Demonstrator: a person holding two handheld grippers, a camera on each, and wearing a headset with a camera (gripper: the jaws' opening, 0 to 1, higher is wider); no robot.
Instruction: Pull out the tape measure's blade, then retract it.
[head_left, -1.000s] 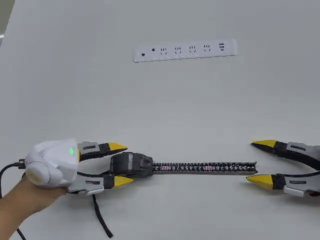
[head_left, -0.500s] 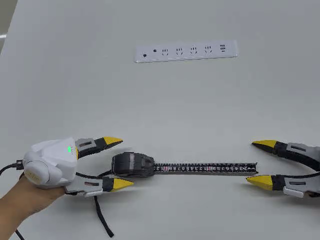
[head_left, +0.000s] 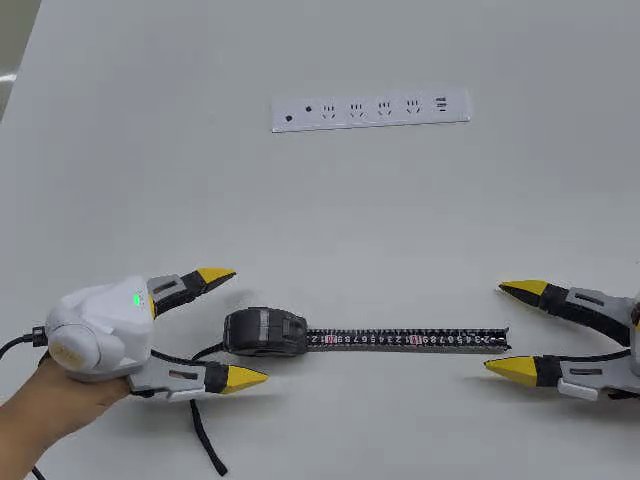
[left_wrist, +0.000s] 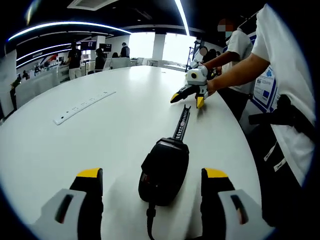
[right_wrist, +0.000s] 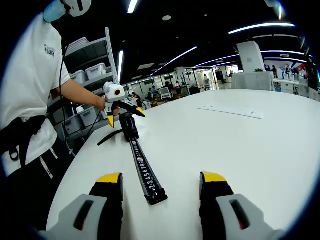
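Tape measure (head_left: 264, 332) is sitting on the table (head_left: 200, 180) w/ its black case right in the gap of the left gripper (head_left: 248, 325). That gripper's jaws are standing wide apart, one on each side of the case, and neither is touching it. In the left gripper view, bits of table are showing between case and jaw on both sides. A hand (head_left: 45, 410) is holding the gripper's white body.

The blade (head_left: 410, 339) is lying pulled out flat on the table, numbers up, running from the case straight over to the right gripper (head_left: 495, 327). Its hook end is resting just between those yellow jaw tips and touching neither. Jaws there are spread wide too, gripping nothing. A black strap (head_left: 203, 435) is trailing from the case's back end, past the near jaw and toward the table edge.

Surface-wise it's a big white table w/ a rounded edge. A white power strip (head_left: 370, 108) is lying well away on the far side, approx parallel to the blade.

Room in the bg of the gripper views is looking like an open office/lab:
- dark ceiling w/ long light strips (right_wrist: 260, 28)
- shelves (right_wrist: 108, 55) carrying grey bins (right_wrist: 95, 71)
- a few people (left_wrist: 75, 55) standing far off

The person w/ the grippers is wearing a white t-shirt (right_wrist: 30, 75).
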